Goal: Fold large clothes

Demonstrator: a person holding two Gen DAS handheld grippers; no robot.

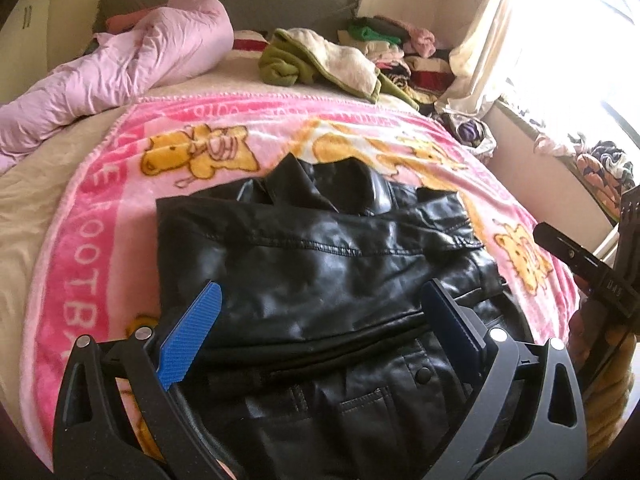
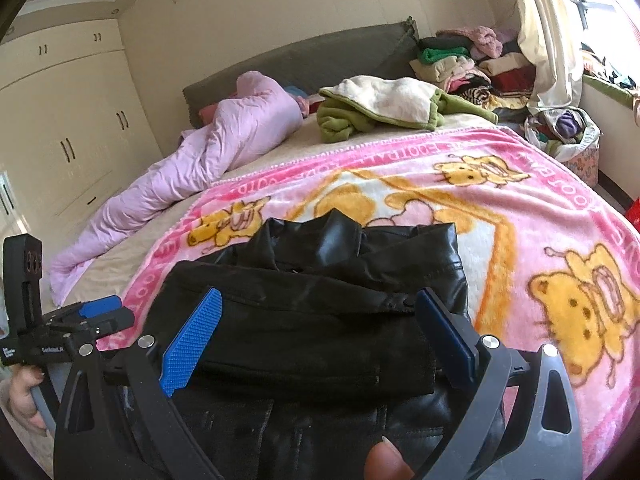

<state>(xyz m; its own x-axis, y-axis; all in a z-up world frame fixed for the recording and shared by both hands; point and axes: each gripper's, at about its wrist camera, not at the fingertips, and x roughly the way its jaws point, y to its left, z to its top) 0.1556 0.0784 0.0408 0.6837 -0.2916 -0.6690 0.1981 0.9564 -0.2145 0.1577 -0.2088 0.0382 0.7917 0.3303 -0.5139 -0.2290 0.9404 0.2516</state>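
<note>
Bed (image 2: 132, 256) with grey headboard (image 2: 320, 60), seen from its foot. A pink cartoon-print blanket (image 2: 520, 208) covers the near half of the bed; a lilac duvet (image 2: 208, 156) lies bunched along the left side, and a green-and-cream fleece (image 2: 384, 108) sits beyond the blanket. Stacked clothes (image 2: 468, 64) occupy the far right corner beside the curtain (image 2: 548, 40).

Black leather jacket (image 1: 320, 280), partly folded, lies on the blanket at the near edge, collar toward the headboard, a snap button (image 1: 423, 376) and pocket visible on its near part.

Left tool (image 1: 320, 320): blue-padded fingers spread wide above the jacket, gripping nothing. Right tool (image 2: 316, 328): likewise wide apart over the jacket, gripping nothing. Each tool appears at the edge of the other's view.
</note>
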